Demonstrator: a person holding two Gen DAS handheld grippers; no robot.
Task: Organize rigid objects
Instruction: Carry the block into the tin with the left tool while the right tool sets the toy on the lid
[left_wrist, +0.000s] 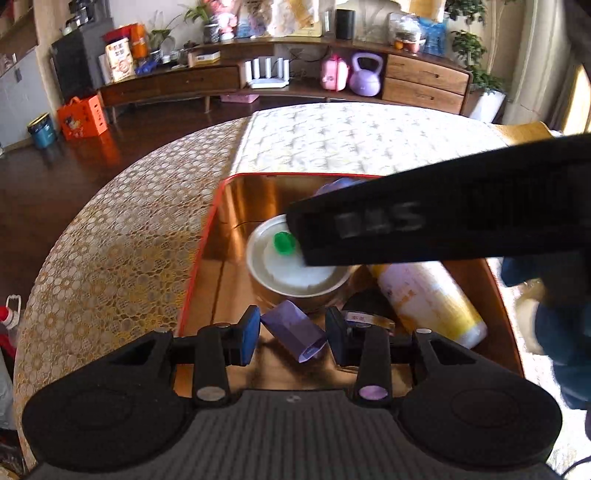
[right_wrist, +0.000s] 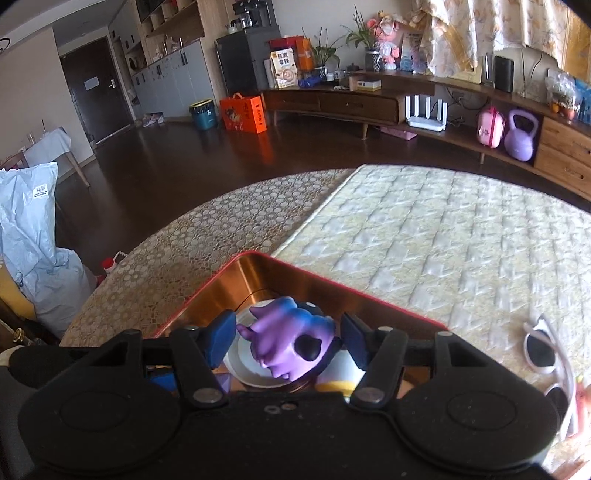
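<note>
Between the blue pads of the left gripper (left_wrist: 291, 336) lay a small purple box (left_wrist: 293, 334), tilted, with the jaws spread slightly wider than it; whether either pad touched it could not be told, so it was probably just set down or about to be taken.

Largest of all was the round table (left_wrist: 110, 240), under a lace cloth with a quilted mat (right_wrist: 443, 236) over its far half. On it, near the front edge, sat the red tin (left_wrist: 201, 254) with its coppery inside, serving as the collecting place, which is likely why both tools hung over it. Along the tin's right wall lay a yellow-and-white bottle (left_wrist: 428, 299) on its side. Toward the middle stood a round can (left_wrist: 295, 273) with a white lid and a green knob (left_wrist: 283, 243) on top.

The right gripper (right_wrist: 288, 339) was parted wide around a purple toy (right_wrist: 288, 343), neither pad visibly pressing it; the toy appeared to rest over the can, probably released there. White sunglasses (right_wrist: 543, 354) lay on the mat near the right edge, outside the tin, seemingly not yet sorted.
</note>
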